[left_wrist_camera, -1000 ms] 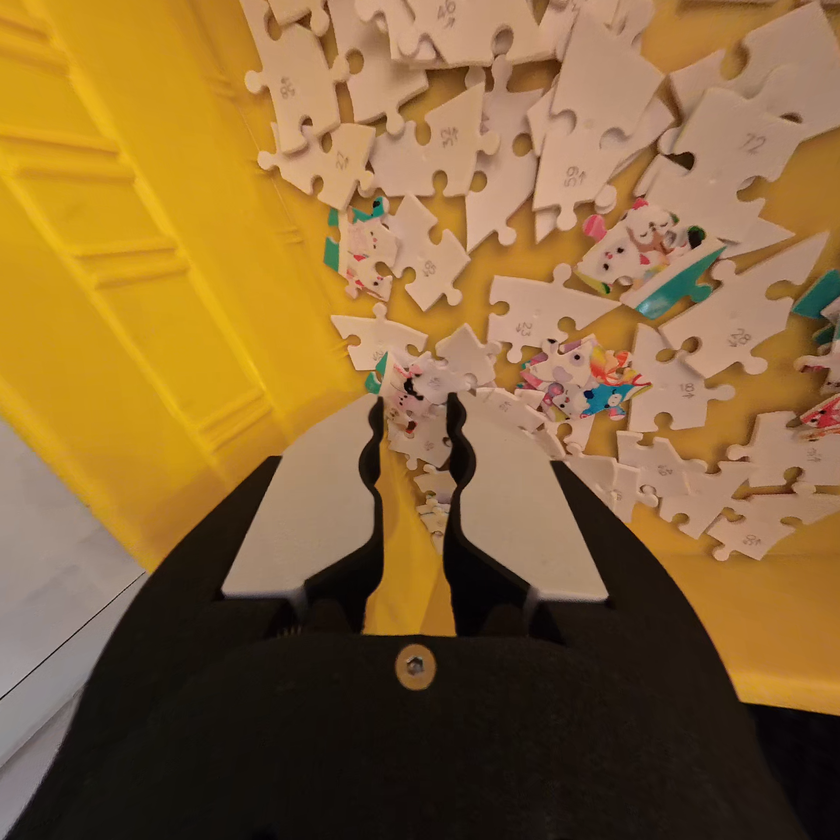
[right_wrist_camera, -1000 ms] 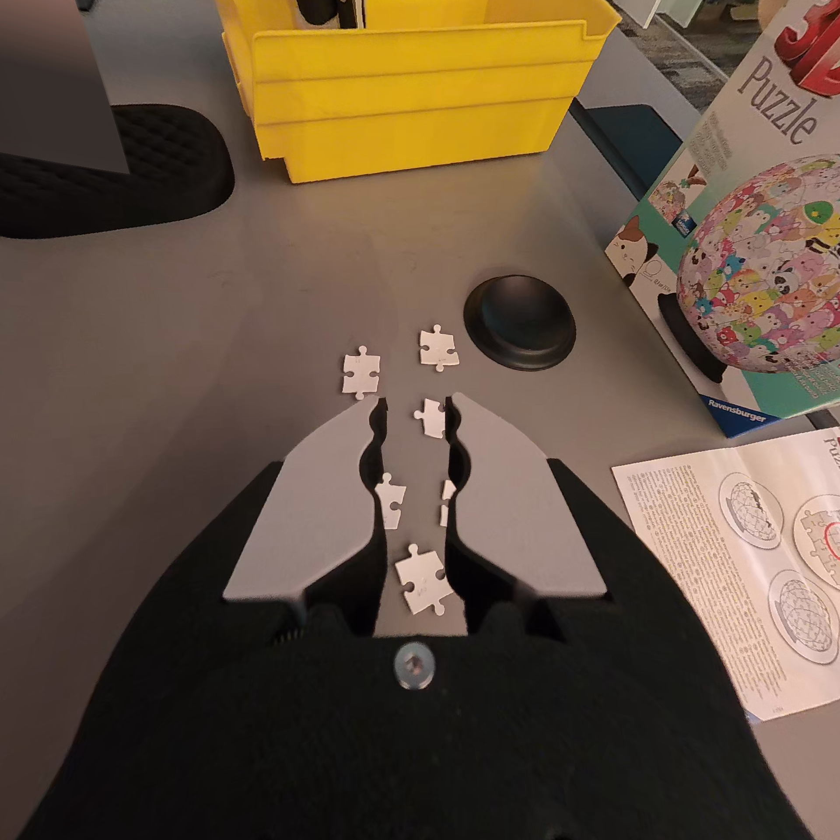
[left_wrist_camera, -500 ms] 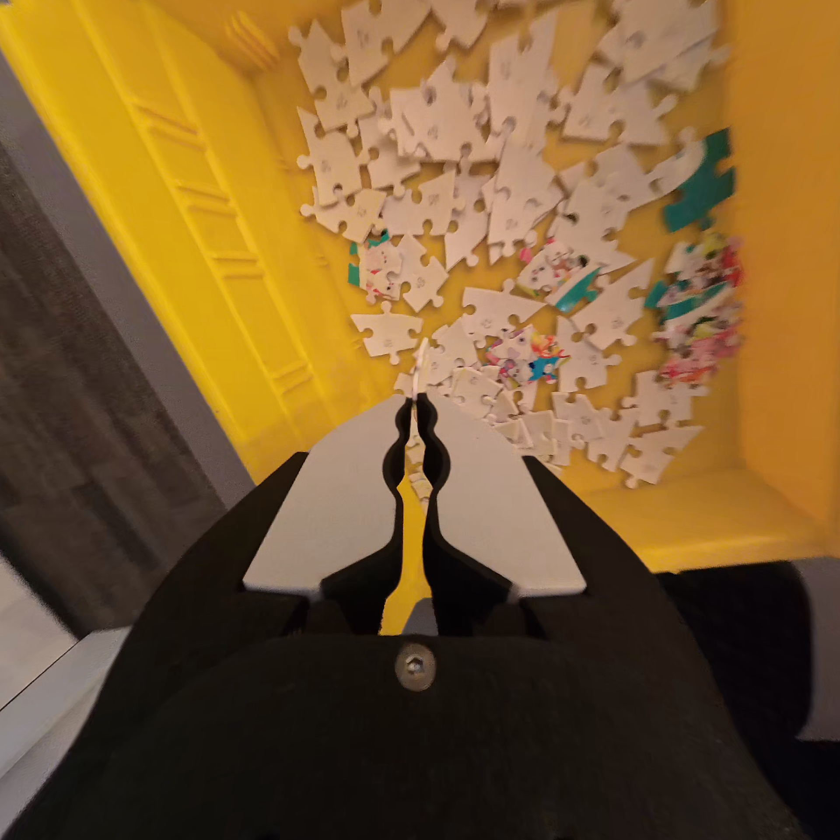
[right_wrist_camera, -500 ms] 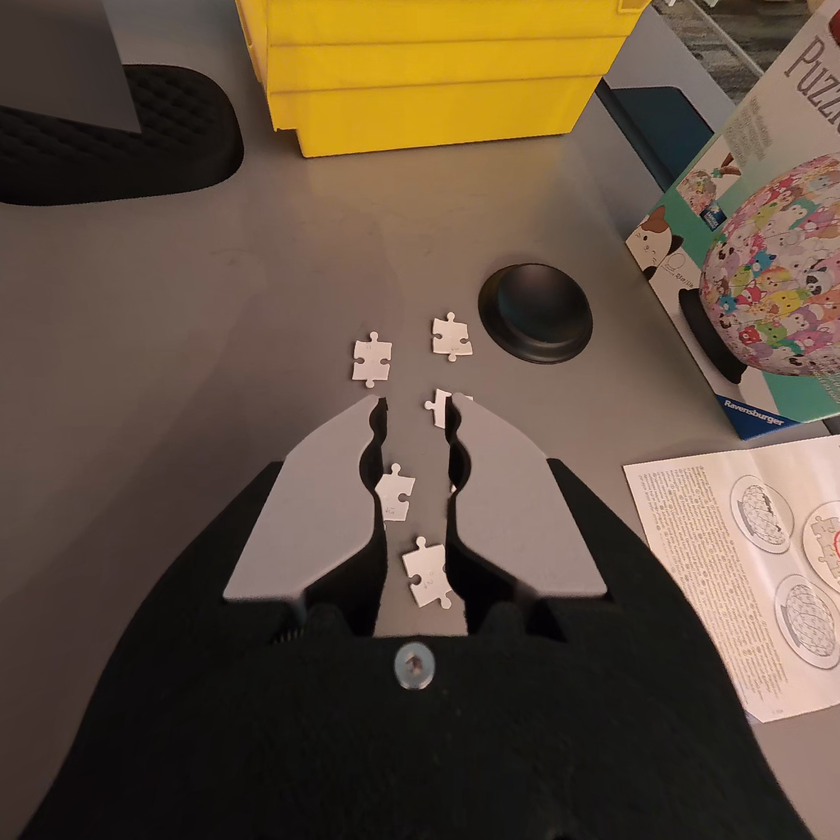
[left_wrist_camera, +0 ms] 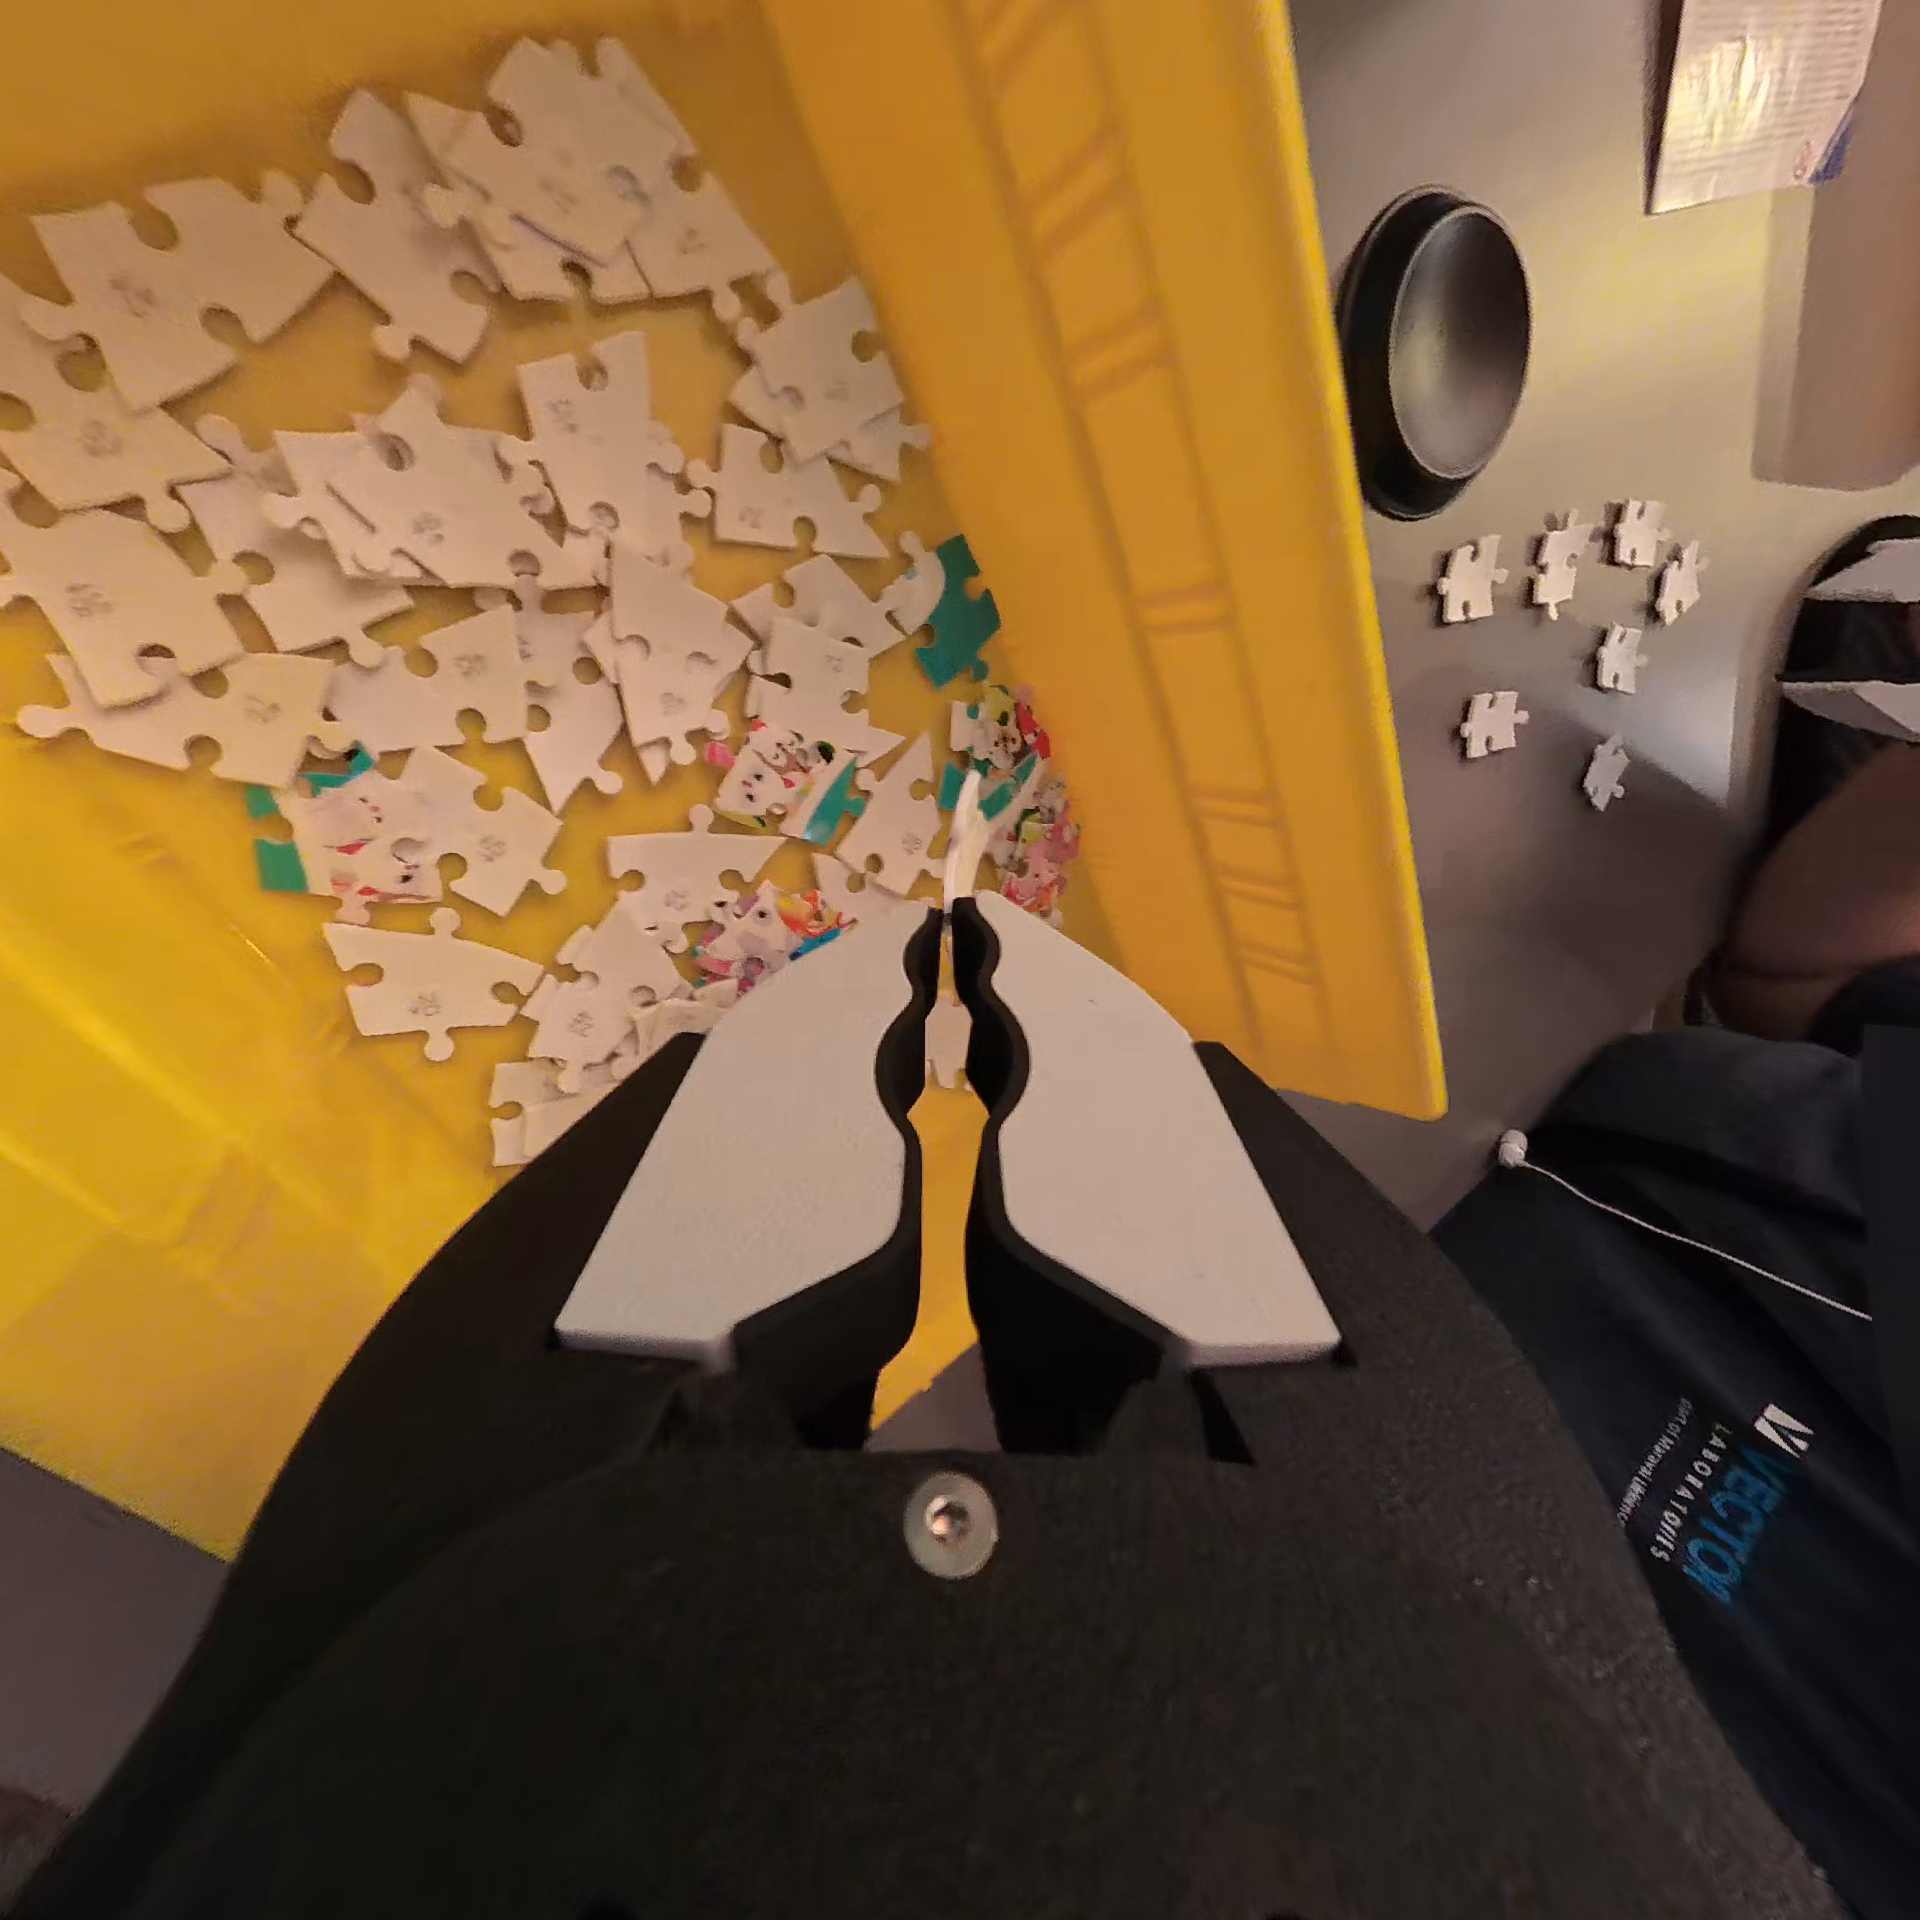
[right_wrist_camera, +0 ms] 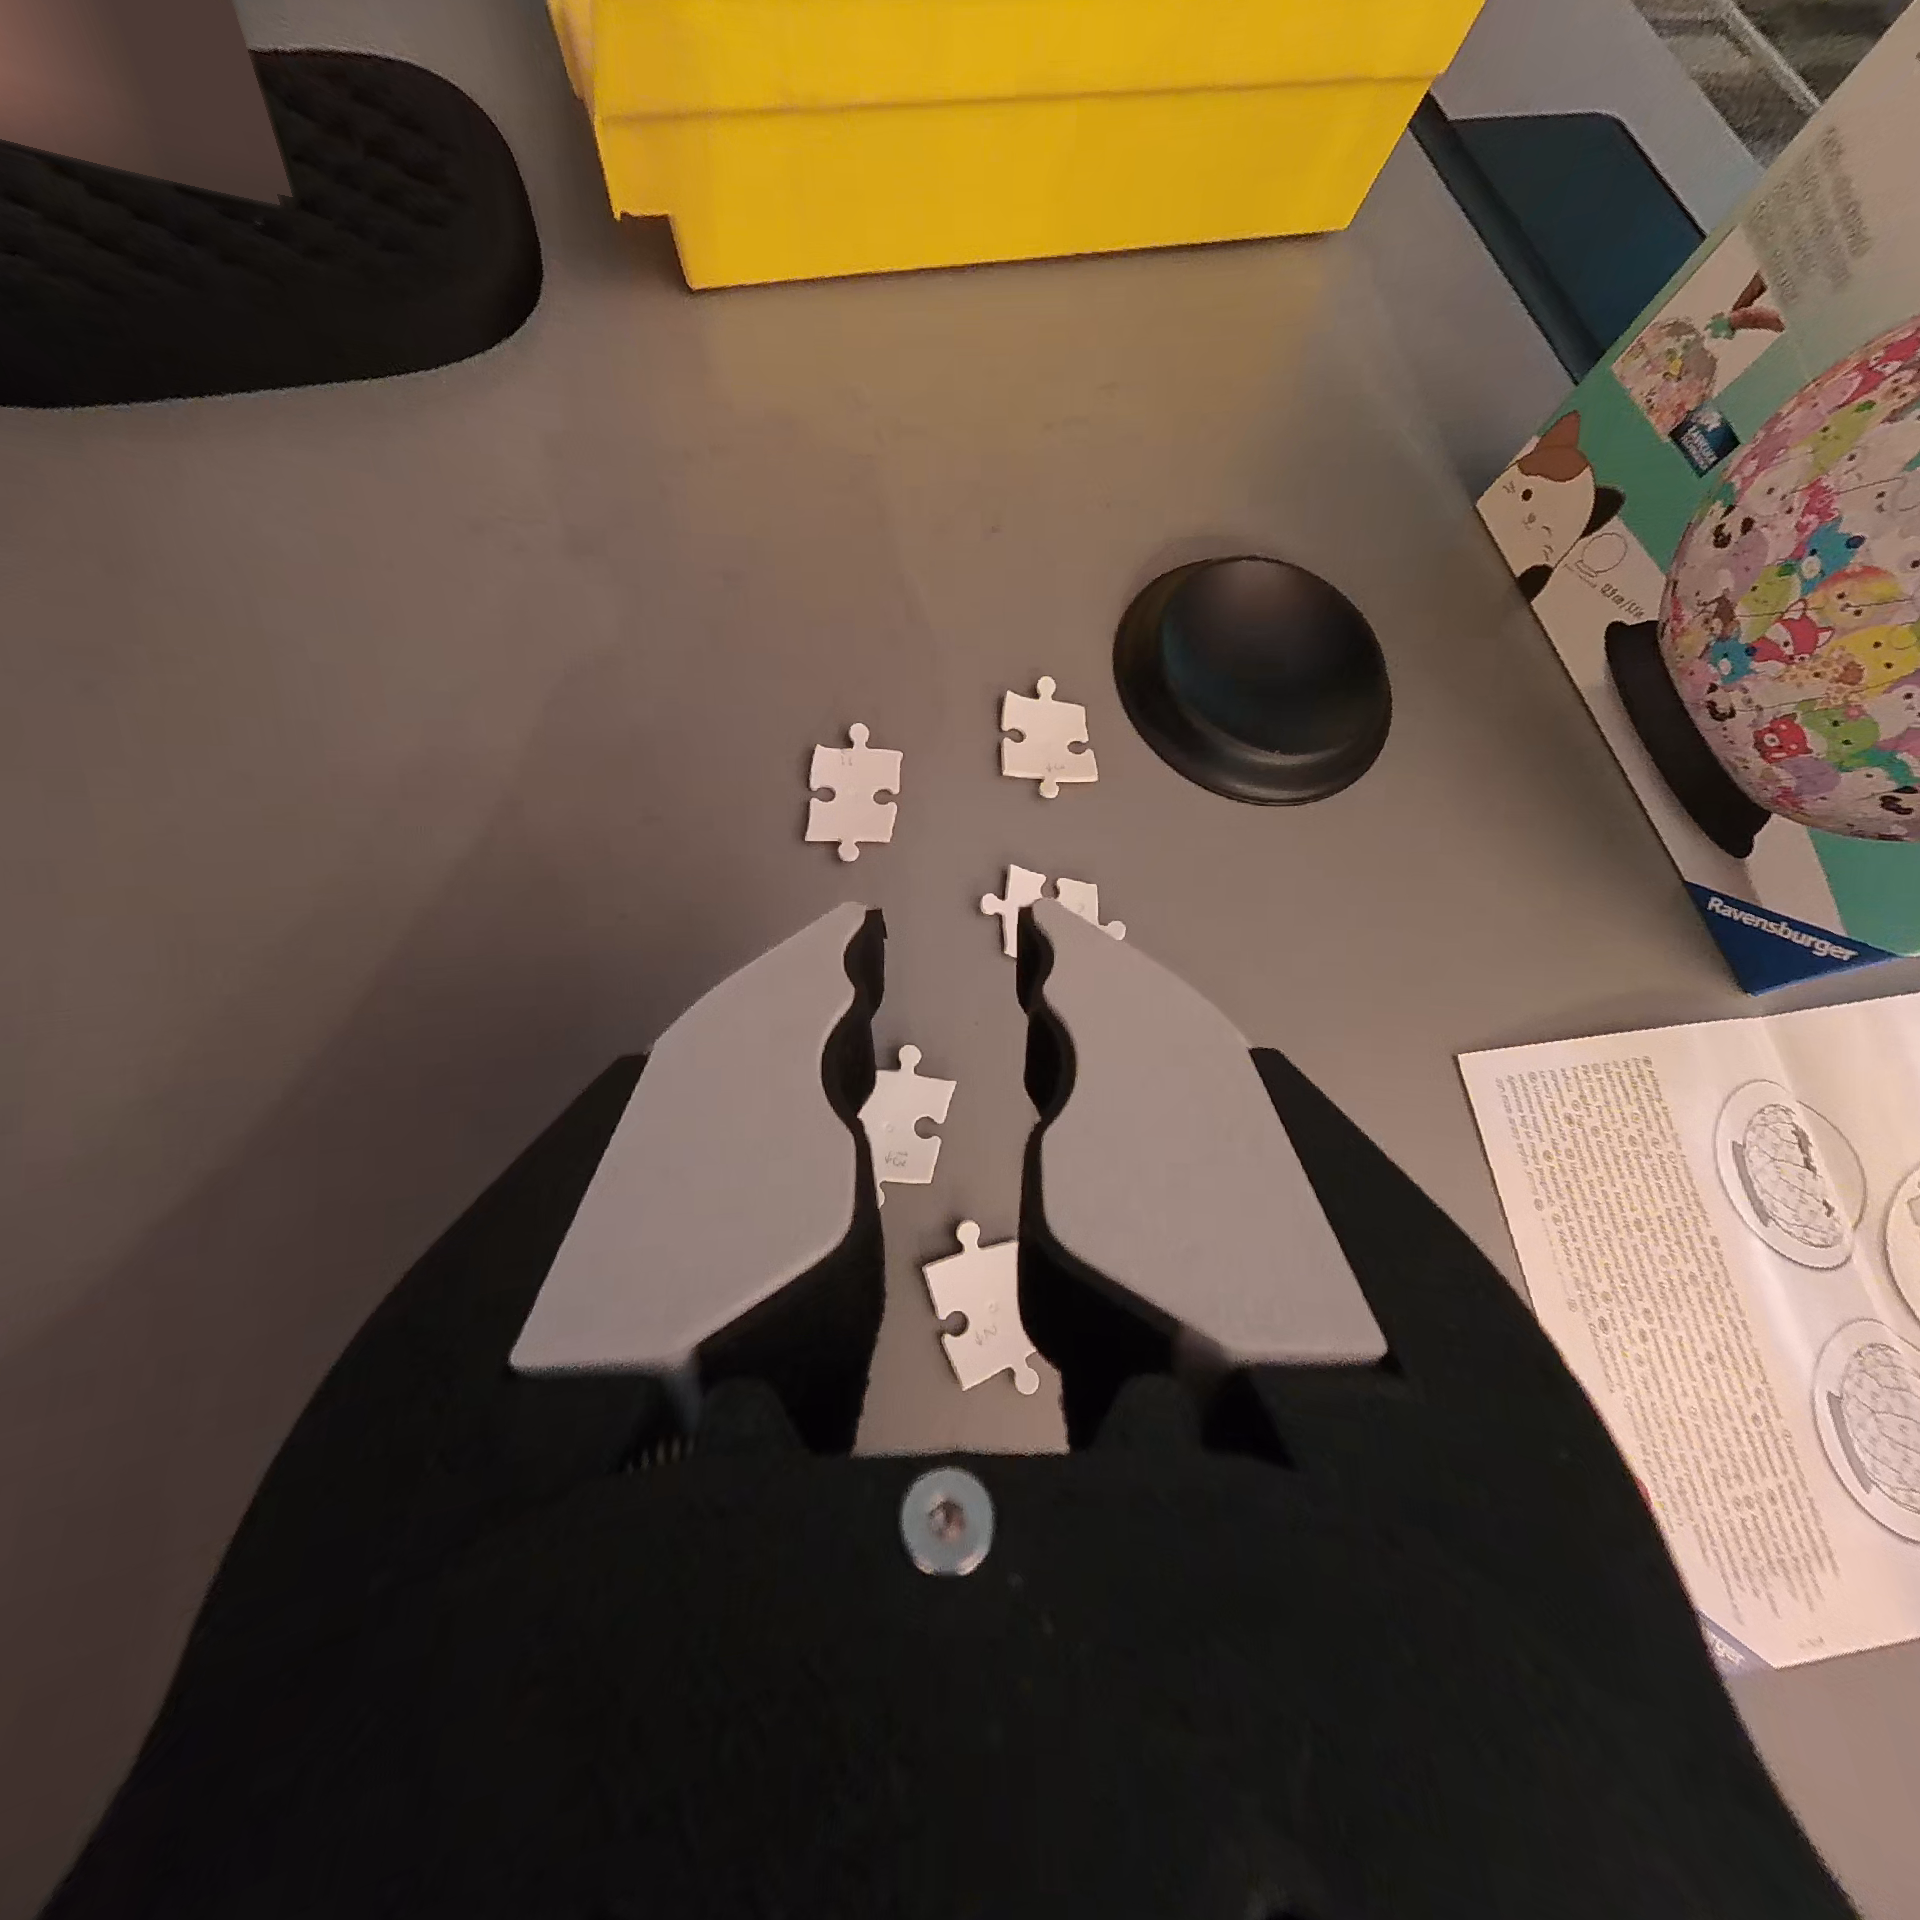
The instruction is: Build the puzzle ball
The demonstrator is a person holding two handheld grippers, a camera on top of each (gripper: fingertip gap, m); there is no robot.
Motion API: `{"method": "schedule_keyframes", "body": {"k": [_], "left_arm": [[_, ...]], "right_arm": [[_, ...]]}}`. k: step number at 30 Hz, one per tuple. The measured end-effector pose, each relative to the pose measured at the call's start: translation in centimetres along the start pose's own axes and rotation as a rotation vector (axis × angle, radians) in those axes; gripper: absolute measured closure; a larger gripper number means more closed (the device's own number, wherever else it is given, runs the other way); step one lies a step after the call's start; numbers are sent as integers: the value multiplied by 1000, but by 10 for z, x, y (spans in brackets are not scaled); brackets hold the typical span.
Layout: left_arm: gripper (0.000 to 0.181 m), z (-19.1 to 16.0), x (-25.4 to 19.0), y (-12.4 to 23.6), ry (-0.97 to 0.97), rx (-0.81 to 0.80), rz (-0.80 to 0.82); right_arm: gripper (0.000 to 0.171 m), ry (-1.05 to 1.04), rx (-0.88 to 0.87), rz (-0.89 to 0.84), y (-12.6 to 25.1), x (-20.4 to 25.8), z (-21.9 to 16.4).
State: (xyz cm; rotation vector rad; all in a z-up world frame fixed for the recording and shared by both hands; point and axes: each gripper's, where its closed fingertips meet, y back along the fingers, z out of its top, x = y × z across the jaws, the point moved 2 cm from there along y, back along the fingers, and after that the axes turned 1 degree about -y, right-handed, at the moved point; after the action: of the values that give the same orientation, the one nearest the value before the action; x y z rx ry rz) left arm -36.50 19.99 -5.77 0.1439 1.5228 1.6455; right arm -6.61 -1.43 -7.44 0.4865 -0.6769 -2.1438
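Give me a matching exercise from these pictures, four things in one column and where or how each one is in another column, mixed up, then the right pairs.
Things
1. left claw
2. right claw
3. black round stand
4. instruction leaflet

States or places
A. open, empty, above loose pieces on the grey table
B. flat on the table, near right corner of the right wrist view
C. shut on a puzzle piece, above the yellow bin
D. on the table between the loose pieces and the puzzle box

Pairs: 1-C, 2-A, 3-D, 4-B
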Motion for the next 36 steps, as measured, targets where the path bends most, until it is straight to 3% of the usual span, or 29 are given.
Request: {"method": "schedule_keyframes", "body": {"k": [7,11,14,20,27,31,36], "left_arm": [[179,5,19,-14,22,48,89],[179,22,10,-20,31,-16,30],[179,35,1,-9,27,-152,1],[179,60,-51,49,-106,-536,-69],[179,56,-143,67,-277,-719,-317],[179,51,-181,61,-352,-749,-380],[179,41,-217,42,-401,-743,-449]], "right_arm": [[146,16,30,-6,-3,1,-4],[146,35,62,-10,-7,3,-8],[146,53,82,-10,-10,6,-11],[146,74,83,-11,-14,7,-12],[146,44,28,-7,-16,8,-5],[146,-3,-67,26,-16,11,9],[149,-249,-424,161,-5,12,59]]}}
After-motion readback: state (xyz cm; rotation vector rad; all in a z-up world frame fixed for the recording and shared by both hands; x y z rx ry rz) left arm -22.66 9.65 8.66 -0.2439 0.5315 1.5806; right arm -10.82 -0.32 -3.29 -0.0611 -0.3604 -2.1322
